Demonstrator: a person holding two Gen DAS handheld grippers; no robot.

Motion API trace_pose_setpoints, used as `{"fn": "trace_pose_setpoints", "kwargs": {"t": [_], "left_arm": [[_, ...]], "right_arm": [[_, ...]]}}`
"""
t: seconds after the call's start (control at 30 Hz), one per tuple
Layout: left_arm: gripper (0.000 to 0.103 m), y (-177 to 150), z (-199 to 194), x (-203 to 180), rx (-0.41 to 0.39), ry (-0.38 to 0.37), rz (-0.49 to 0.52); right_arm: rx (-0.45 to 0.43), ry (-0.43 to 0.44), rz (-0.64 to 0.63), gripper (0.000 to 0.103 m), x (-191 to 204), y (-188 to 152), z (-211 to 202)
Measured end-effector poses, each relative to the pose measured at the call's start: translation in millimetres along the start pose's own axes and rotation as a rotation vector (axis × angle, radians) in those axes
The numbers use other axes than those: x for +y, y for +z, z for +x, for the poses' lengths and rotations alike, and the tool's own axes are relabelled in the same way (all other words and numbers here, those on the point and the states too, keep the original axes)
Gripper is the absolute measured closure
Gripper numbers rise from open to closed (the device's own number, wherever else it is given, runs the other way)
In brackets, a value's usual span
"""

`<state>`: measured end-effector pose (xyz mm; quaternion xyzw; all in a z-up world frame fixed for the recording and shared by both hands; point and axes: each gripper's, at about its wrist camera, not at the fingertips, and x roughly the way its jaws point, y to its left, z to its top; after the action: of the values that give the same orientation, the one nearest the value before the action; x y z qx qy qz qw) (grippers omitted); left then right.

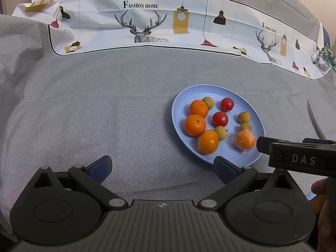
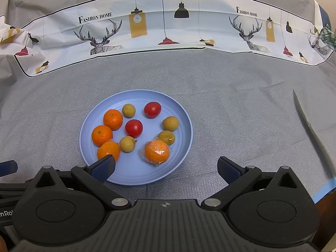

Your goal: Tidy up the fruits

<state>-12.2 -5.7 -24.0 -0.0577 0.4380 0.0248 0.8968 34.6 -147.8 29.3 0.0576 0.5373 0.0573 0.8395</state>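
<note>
Item 1: blue plate [image 2: 182,113], round, ridged rim, resting on grey cloth [image 2: 231,115]. In the right wrist view it sits lower centre-left of the frame; in the left wrist view, right of centre.

Contents of plate, all fruit:
- Two bare oranges [image 2: 113,119], one behind the other at the plate's left side, touching or nearly so.
- One wrapped orange [image 2: 157,151] in crinkled clear film, front right of the plate.
- One further orange [image 2: 108,150] at front left, glossy, apparently also film-wrapped; its lower edge is hidden behind a gripper finger in the right wrist view.
- Two red tomatoes [image 2: 134,128], one mid-plate, one toward the far rim.
- Four small tan longans [image 2: 128,110]: one at the back beside the far orange, two at the right one behind the other, one at the front between the two front oranges.

Item 2: left gripper [image 1: 161,168], jaws spread wide, nothing between them, hovering over bare cloth; its right blue pad overlaps the plate's near rim in the picture.

Item 3: right gripper [image 2: 166,169], jaws likewise wide apart and empty, positioned at the plate's near edge. Its body, lettered "DAS", enters the lower right of the left wrist view.

Item 4: printed banner [image 2: 168,21], white, deer heads, hanging lamps, "FASHION HOME", across the top of both frames.

Item 5: knife [image 2: 310,130], blade lying on the cloth at far right, well apart from the plate.
</note>
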Motion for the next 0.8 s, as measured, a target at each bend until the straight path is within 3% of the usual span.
{"fn": "trace_pose_setpoints", "kwargs": {"t": [0.8], "left_arm": [[0.0, 0.4, -1.2, -7.2, -0.017, -0.03, 0.028]], "right_arm": [[-0.009, 0.012, 0.029, 0.001, -1.1, 3.9, -5.4]]}}
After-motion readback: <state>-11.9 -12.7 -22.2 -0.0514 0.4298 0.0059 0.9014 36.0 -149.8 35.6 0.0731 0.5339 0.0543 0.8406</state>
